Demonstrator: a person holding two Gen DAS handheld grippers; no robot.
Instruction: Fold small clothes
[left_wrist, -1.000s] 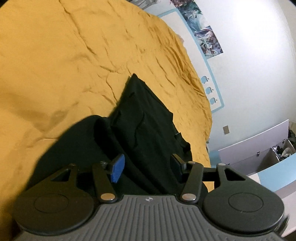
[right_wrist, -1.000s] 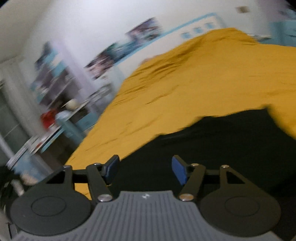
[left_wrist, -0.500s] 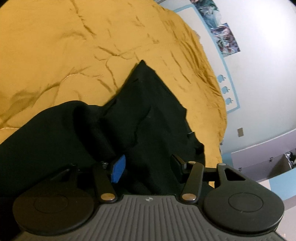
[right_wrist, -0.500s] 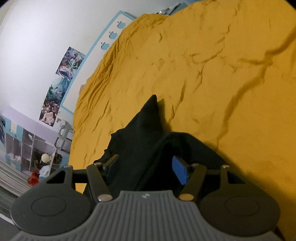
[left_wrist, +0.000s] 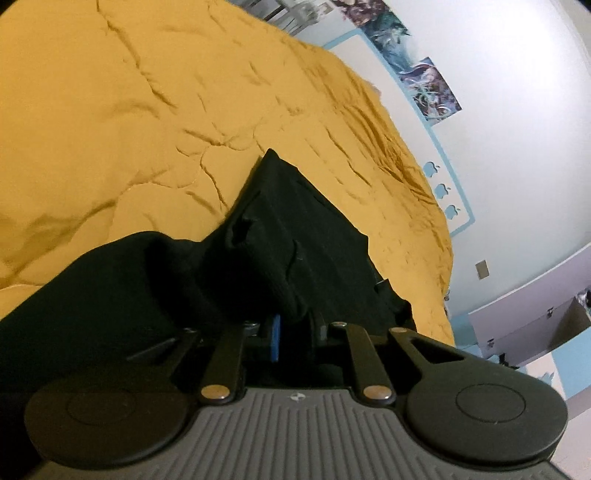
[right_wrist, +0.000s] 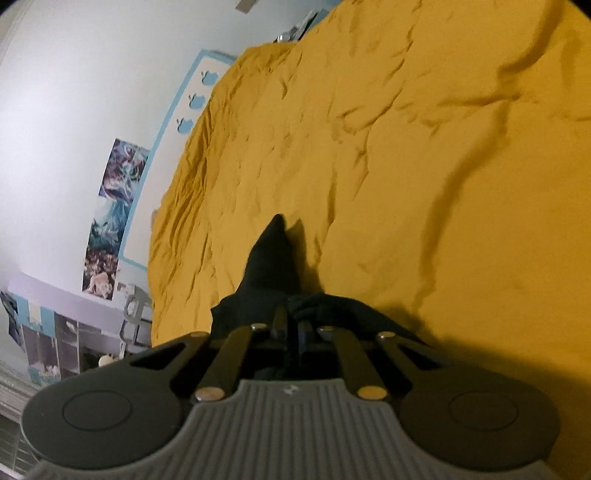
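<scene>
A black garment (left_wrist: 295, 243) lies crumpled on the yellow bedspread (left_wrist: 129, 129). In the left wrist view my left gripper (left_wrist: 295, 328) is shut on a bunched fold of the garment at its near edge. In the right wrist view the same black garment (right_wrist: 269, 269) runs away from me to a point, and my right gripper (right_wrist: 291, 328) is shut on its near edge. Part of the garment under both grippers is hidden.
The wrinkled yellow bedspread (right_wrist: 406, 147) fills most of both views. A white wall with posters (left_wrist: 432, 85) and a blue border lies beyond the bed. Shelves with clutter (right_wrist: 74, 343) stand past the bed's edge, and grey-blue furniture (left_wrist: 535, 317) is at the right.
Both grippers have closed on the black garment; they were open half a second ago. Both have moved closer to the cloth, and the right wrist view has swung onto the bed.
</scene>
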